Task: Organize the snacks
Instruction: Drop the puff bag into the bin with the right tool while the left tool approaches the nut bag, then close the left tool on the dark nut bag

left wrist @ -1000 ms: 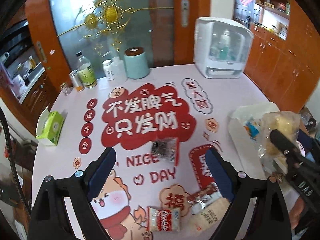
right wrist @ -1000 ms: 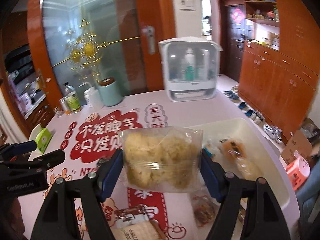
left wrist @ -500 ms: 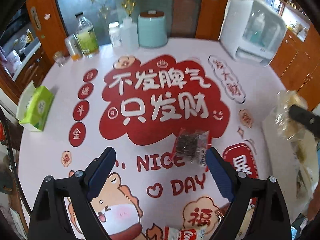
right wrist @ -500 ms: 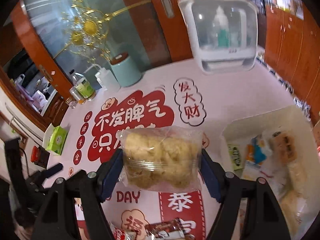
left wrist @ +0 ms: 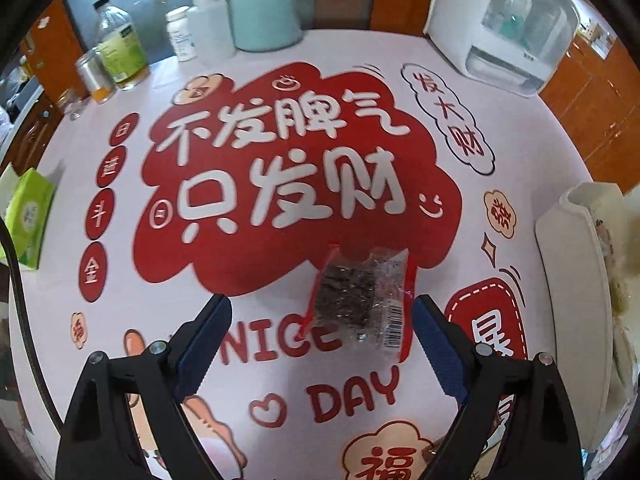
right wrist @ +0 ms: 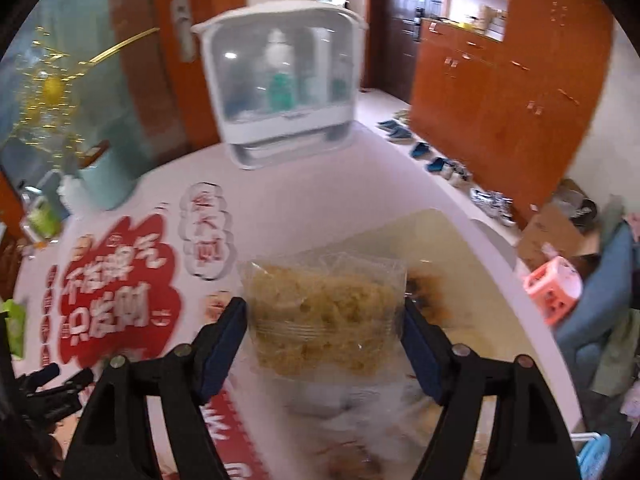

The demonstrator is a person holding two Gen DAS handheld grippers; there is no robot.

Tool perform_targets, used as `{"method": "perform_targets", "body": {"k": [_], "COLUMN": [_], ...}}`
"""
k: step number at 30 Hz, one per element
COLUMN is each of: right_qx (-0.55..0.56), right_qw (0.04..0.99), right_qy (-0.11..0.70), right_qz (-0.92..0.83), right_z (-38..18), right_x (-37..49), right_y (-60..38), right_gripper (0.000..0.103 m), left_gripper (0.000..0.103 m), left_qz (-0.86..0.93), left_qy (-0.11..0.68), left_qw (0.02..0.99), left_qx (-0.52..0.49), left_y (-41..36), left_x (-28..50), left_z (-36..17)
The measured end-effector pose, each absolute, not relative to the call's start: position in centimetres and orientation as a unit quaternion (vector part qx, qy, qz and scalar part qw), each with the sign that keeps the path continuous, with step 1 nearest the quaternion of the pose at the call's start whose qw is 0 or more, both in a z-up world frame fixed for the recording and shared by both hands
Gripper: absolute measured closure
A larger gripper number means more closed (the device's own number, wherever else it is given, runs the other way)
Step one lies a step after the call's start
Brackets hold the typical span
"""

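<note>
Dark-filled and clear-wrapped, one snack packet (left wrist: 362, 294) lies on the printed table mat (left wrist: 280, 168), not yet collected; the left gripper (left wrist: 322, 334) hangs over it, jaws wide and empty. To the right, the right gripper (right wrist: 325, 332) is spreading its jaws, letting the yellow snack bag (right wrist: 324, 316) go over the white bin (right wrist: 500, 256), where other snacks already lie.

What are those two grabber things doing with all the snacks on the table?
A person is tidying snacks into a white bin. The right hand-held gripper hangs over that bin with a clear bag of yellow crunchy snack between its fingers, and its jaws are opening to let it go. The left hand-held gripper is wide open above the table, lined up near a small packet of dark snack that lies flat on the red-and-white tablecloth.
</note>
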State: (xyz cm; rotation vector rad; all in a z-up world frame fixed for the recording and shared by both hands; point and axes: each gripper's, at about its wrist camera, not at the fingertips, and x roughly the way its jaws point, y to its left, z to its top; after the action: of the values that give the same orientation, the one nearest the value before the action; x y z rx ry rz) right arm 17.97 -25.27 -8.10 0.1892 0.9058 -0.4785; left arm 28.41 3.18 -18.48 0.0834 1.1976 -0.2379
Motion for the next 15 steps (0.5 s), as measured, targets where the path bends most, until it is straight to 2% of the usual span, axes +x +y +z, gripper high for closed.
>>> {"method": "perform_targets", "body": {"k": [1, 2, 3, 8, 15], "right_qx": [0.094, 0.097, 0.101, 0.098, 0.074], "right_qw": [0.869, 0.871, 0.875, 0.883, 0.903], "right_qy": [0.427, 0.421, 0.412, 0.398, 0.400], "right_qz": [-0.232, -0.233, -0.235, -0.228, -0.138], "right_z": [-8.1, -8.0, -7.9, -7.3, -7.4], "right_x": [17.7, 17.3, 16.9, 15.8, 14.3], "right_y": [-25.7, -26.1, -26.2, -25.9, -20.1], "right_gripper": [0.015, 0.004, 0.000, 0.000, 0.000], "left_gripper": [0.013, 0.013, 0.013, 0.013, 0.013], "left_qz": [-0.113, -0.113, -0.115, -0.115, -0.113], "left_qy": [0.563, 0.565, 0.566, 0.573, 0.586], "left_qw": [0.817, 0.816, 0.815, 0.810, 0.800], "left_qx": [0.042, 0.046, 0.050, 0.057, 0.063], "left_y": [2.9, 2.5, 2.2, 1.4, 0.5], "left_x": [28.5, 28.5, 28.6, 29.0, 29.6], "left_z": [-18.7, -18.9, -19.1, -20.2, -22.0]}}
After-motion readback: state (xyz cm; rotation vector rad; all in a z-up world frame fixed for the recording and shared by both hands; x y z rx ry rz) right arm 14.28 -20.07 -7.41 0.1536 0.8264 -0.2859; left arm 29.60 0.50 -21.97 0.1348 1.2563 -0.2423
